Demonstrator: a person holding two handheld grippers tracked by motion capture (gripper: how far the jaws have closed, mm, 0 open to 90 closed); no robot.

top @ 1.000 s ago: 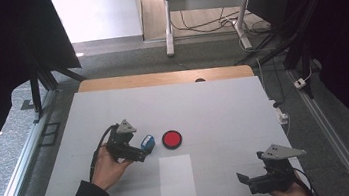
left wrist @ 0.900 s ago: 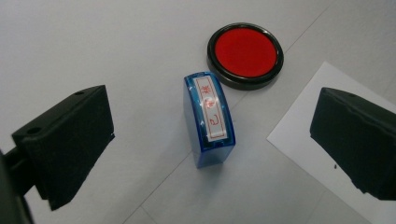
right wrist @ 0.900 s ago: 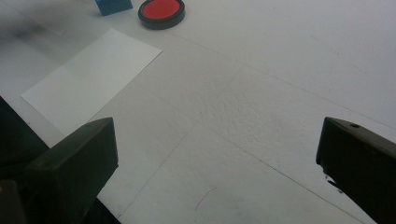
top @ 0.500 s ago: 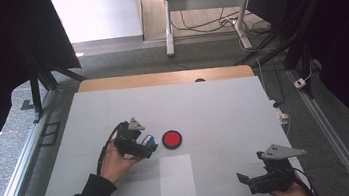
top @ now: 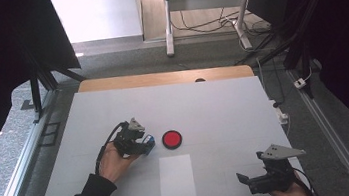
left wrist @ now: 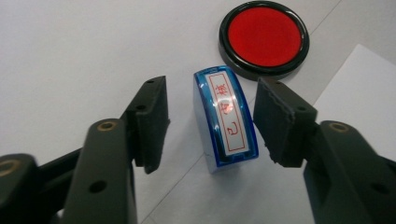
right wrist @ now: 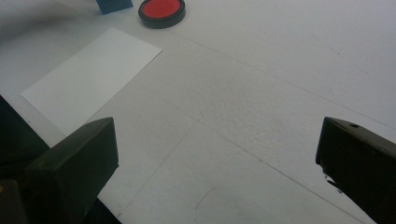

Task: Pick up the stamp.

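clearly the left gripper (left wrist: 212, 119) had just been closing around the blue stamp (left wrist: 225, 122), which lay on its side on the table (top: 223, 102) just beside the red ink pad (left wrist: 264, 36); in the left gripper view both pads stood a little off the stamp's flanks, so the jaws were partly closed with the stamp between them but not yet pinched. to grip it well, i judged the jaws should stay centred on the stamp's long sides and close evenly, since the right pad sat nearer than the left and could nudge the stamp sideways before the other pad met it. a square hold low on the body would keep it from tipping or sliding out. the ink pad was close ahead of the stamp and could get bumped if the gripper pushed forward. the white sheet (top: 176, 178) lay nearer the person, apart from both. the right gripper (top: 260, 180) rested at the near right edge of the table, well apart, its jaws wide and holding nothing.
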